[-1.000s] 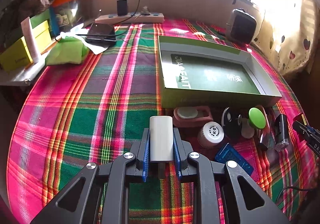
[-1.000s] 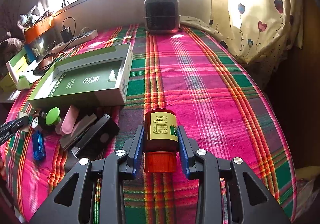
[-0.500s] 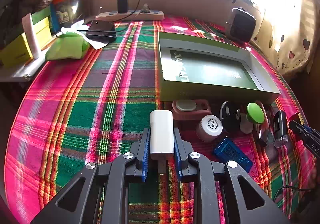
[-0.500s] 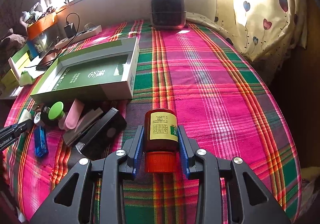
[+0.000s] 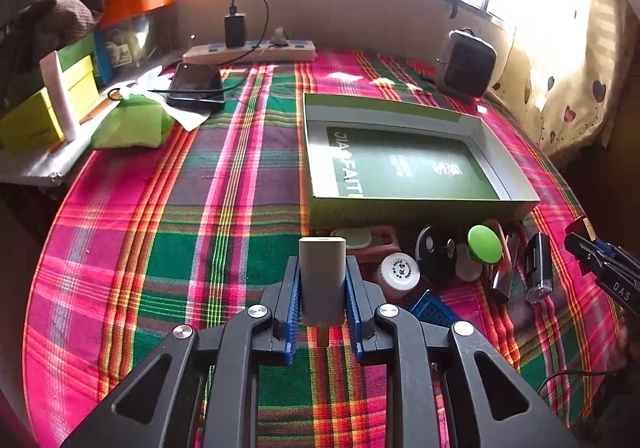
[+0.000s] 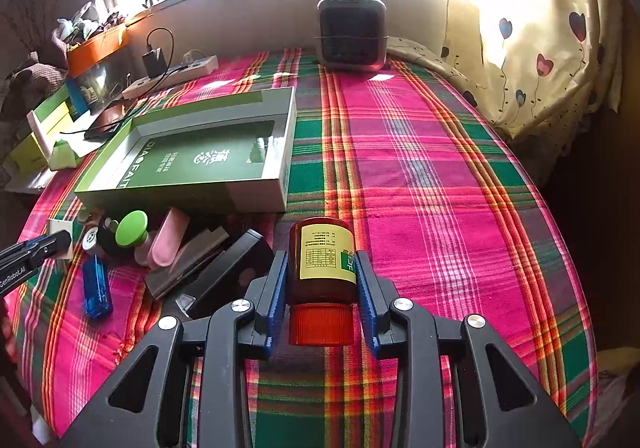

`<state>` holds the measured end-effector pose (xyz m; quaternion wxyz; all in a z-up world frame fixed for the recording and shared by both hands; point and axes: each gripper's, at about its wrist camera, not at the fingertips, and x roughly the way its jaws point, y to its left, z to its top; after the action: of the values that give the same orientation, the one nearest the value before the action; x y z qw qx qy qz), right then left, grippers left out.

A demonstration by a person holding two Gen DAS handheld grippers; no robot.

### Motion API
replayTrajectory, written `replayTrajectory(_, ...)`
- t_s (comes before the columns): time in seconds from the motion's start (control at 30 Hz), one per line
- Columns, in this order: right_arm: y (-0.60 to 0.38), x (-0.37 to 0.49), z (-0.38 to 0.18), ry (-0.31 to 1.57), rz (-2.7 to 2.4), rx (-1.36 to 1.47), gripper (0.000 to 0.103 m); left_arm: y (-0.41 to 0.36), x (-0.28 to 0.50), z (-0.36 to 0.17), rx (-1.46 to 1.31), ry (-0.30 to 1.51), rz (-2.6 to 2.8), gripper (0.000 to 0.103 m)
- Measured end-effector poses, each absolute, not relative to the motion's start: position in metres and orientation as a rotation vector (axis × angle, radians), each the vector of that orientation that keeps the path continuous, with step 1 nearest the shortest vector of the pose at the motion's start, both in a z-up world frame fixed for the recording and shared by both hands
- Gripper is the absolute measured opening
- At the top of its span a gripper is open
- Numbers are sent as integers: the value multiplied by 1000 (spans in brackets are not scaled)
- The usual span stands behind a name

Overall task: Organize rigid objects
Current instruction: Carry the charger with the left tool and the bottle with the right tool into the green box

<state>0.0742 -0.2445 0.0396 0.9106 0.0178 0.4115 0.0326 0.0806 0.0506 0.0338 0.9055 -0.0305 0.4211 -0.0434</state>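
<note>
Just short of the green box (image 5: 420, 208), the left gripper (image 5: 322, 280) clamps a small white charger (image 5: 322, 272) by its flat sides; the right gripper (image 6: 322, 280) squeezes a brown bottle (image 6: 324, 260). Both look light and stiff, the bottle's round wall likelier to slip.

The green insert in the open box (image 5: 404, 168) carries white lettering reading "JIA FAIT", with Chinese characters beside it too small to read. The right gripper's arm (image 5: 616, 280) at the right edge shows "DAS". The left gripper's arm (image 6: 16, 272) reads "GenRobot.AI". The brown bottle (image 6: 326, 260) has an illegible printed label.
</note>
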Motion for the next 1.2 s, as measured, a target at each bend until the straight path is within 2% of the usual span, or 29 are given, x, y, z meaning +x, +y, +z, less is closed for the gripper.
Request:
replayTrajectory(0.67,-212,133,70,842,212,3,33,32,139,61,-68,841,-201,19)
replayTrajectory(1.2,-179,199,47,937,267,-53,33,11,197,35,-32,913,-210,19)
